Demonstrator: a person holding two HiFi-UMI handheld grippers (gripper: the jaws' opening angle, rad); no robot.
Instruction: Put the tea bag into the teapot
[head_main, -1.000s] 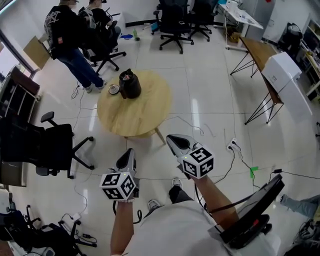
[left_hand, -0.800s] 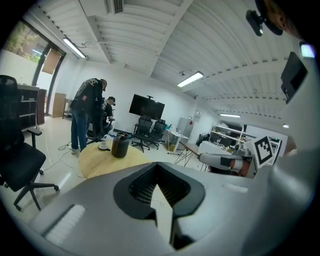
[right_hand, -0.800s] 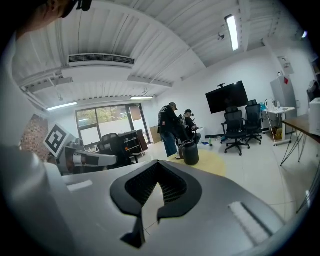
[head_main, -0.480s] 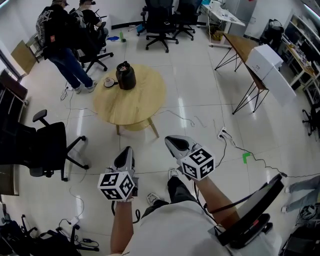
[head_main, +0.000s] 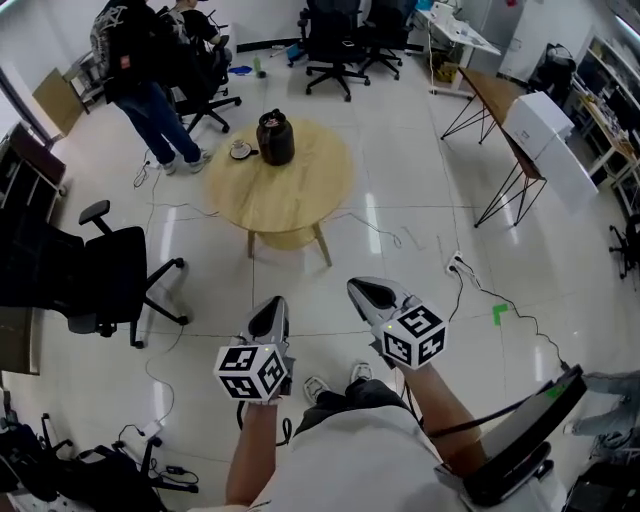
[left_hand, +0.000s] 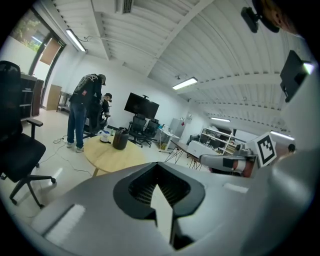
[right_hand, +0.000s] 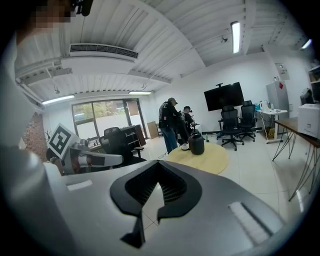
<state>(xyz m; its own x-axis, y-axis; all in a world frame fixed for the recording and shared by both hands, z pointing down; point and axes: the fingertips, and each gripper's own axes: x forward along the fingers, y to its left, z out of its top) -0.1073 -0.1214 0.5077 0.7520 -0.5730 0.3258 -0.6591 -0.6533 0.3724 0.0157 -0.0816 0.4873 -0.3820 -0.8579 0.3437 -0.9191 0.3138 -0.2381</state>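
A black teapot (head_main: 275, 138) stands at the far edge of a round wooden table (head_main: 285, 195), with a small white dish (head_main: 241, 151) beside it; I cannot make out a tea bag. The table is some steps ahead of me across the tiled floor. My left gripper (head_main: 270, 306) and right gripper (head_main: 366, 290) are held side by side low in front of me, far short of the table, both shut and empty. The left gripper view shows the teapot (left_hand: 120, 138) small in the distance, and so does the right gripper view (right_hand: 196, 143).
A person (head_main: 140, 70) stands at the table's far left beside office chairs. A black swivel chair (head_main: 95, 280) is on my left. Cables (head_main: 480, 300) trail over the floor. A desk (head_main: 495, 95) and a white box (head_main: 545, 130) are on the right.
The head view has swung slightly, so the table sits a little more to the right. Both grippers have stayed shut and empty, close to my body.
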